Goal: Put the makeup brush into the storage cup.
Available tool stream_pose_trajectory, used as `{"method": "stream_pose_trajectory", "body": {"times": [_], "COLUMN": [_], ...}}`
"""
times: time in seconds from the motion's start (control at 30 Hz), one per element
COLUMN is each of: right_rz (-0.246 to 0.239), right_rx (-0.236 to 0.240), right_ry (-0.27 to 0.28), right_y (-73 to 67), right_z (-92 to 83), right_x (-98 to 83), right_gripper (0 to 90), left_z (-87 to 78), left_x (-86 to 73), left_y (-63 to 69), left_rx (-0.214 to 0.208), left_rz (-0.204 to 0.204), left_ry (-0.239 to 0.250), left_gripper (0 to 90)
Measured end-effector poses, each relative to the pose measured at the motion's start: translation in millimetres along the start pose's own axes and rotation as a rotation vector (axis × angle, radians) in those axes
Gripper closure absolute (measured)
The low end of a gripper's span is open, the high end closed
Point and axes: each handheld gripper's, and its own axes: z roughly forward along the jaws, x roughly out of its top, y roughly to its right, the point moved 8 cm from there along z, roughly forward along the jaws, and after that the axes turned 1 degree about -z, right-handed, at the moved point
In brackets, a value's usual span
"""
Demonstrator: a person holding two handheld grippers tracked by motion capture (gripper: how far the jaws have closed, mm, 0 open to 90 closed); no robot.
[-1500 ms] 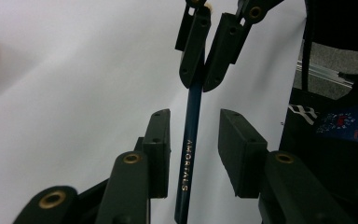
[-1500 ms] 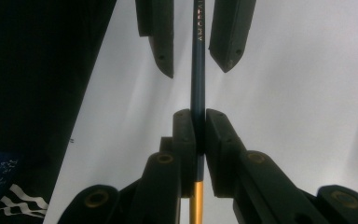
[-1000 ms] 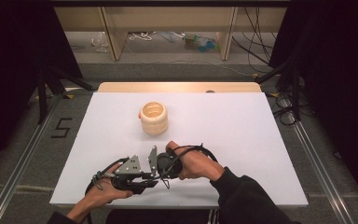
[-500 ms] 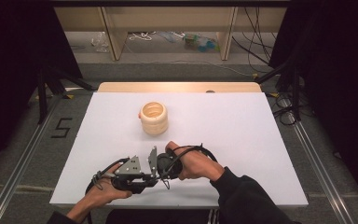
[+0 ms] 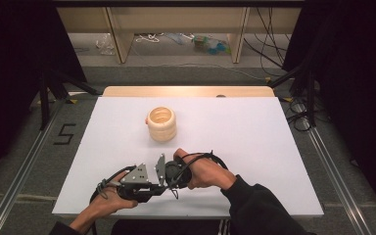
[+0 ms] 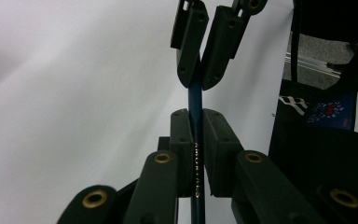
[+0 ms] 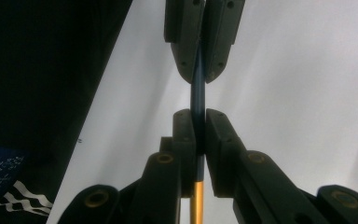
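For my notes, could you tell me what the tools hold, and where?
Both hold one thin blue pen: left tool on its lettered stretch, right tool just above its gold end.

Two hand-held grippers are meeting over the white tabletop (image 5: 254,147): the left hand-held gripper (image 5: 149,183) and the right hand-held gripper (image 5: 162,171), each being carried by one hand, so two hands are showing. One dark blue pencil (image 6: 196,107) with a gold end is sitting between them, and four black jaws in all are pressing on it. One pale stack of rings (image 5: 161,124) is standing farther up the tabletop.
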Motion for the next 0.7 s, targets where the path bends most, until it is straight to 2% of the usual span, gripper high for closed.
{"method": "stream_pose_trajectory", "body": {"times": [0.1,0.4,0.43,0.5,0.57,0.6,0.63,0.67,0.7], "right_rz": [0.01,-0.011,0.002,0.024,0.01,0.01,0.05,0.05,0.064], "right_rx": [0.001,-0.005,-0.013,-0.014,-0.031,-0.031,-0.045,-0.045,-0.076], "right_ry": [-0.005,0.021,0.036,0.041,0.076,0.076,0.088,0.088,0.121], "right_y": [-1.2,-0.2,0.9,0.3,3.4,3.4,5.1,5.1,9.6], "right_z": [0.0,-3.1,-5.0,-7.0,-8.8,-8.8,-13.4,-13.4,-19.4], "right_x": [0.0,-1.0,-0.9,-1.2,0.7,0.7,0.2,0.2,0.1], "right_gripper": [83.1,81.2,75.4,70.9,62.7,62.7,55.4,55.4,48.1], "left_z": [-0.5,-2.4,-2.7,-3.4,-3.9,-3.9,-5.0,-5.0,-5.5], "left_x": [0.0,2.4,2.3,2.3,3.9,3.9,4.7,4.7,4.3], "left_y": [0.9,1.6,1.7,0.1,0.3,0.3,-1.2,-1.2,-2.9], "left_rx": [-0.006,-0.018,-0.02,-0.01,-0.009,-0.009,0.004,0.004,0.014], "left_rz": [-0.008,-0.012,-0.006,0.002,-0.013,-0.013,-0.016,-0.016,-0.023], "left_ry": [0.002,0.023,0.021,0.017,0.034,0.034,0.043,0.043,0.044], "left_gripper": [83.5,83.8,83.8,83.8,83.8,83.9,83.9,83.9,83.9]}}
